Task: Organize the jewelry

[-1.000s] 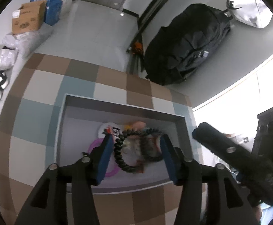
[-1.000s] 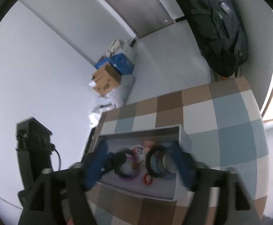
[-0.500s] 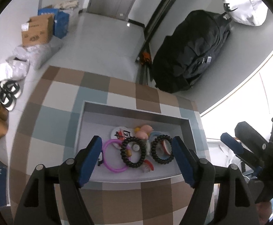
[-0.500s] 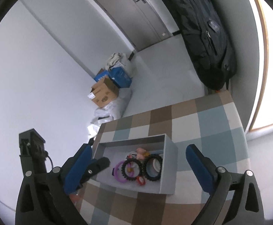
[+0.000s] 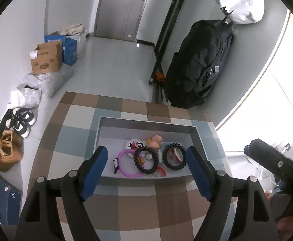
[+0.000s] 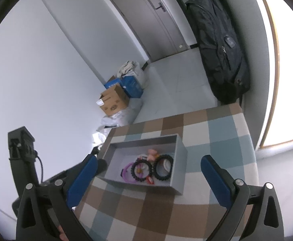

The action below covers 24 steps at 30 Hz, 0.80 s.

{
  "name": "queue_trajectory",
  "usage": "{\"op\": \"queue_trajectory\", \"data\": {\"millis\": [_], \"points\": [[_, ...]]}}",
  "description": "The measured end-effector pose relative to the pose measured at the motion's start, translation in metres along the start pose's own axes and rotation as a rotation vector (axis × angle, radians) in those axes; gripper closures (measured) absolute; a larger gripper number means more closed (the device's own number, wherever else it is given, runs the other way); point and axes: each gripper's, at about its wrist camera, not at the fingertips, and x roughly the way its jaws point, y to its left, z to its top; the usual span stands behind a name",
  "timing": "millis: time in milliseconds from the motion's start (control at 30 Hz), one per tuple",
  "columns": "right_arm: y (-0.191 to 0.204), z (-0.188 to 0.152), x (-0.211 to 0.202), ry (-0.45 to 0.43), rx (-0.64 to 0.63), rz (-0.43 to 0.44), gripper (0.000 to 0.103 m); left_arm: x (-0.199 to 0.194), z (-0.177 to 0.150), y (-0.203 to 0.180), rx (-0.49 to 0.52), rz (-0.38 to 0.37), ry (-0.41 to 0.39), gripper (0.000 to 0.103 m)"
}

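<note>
Figure: both tools poised above the grey tray (image 5: 198,138) on the checked cloth (image 5: 138,206). Left to right in the left wrist view: left gripper (image 5: 146,170), jaws opening with nothing between the pads; purple ring (image 5: 126,165); black spiral band (image 5: 145,160); second black coil (image 5: 174,156), all bunched and touching at the tray's near wall. The right gripper (image 6: 149,177) stands fully spread and empty. Likely hazards: a pad reaching for one ring may snag its neighbour, since they overlap; a pad catching the tray's near wall could shove the light tray across the cloth.
</note>
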Motion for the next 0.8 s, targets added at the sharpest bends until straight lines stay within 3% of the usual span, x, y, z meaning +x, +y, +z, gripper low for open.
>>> {"op": "queue_trajectory", "data": {"millis": [100, 200, 467, 800], "points": [[0.001, -0.009, -0.006, -0.023, -0.028, 0.01, 0.0, -0.009, -0.004, -0.001, 0.005, -0.009, -0.023, 0.025], [0.006, -0.02, -0.007, -0.013, -0.105, -0.027, 0.0, -0.017, -0.011, -0.002, 0.004, 0.001, -0.057, 0.015], [0.027, -0.034, -0.028, -0.086, -0.241, 0.005, 0.0, -0.029, -0.026, -0.008, 0.045, 0.059, -0.099, 0.015], [0.025, -0.037, -0.032, -0.105, -0.25, 0.005, 0.0, -0.037, -0.03, -0.012, 0.071, 0.102, -0.148, 0.015]]}}
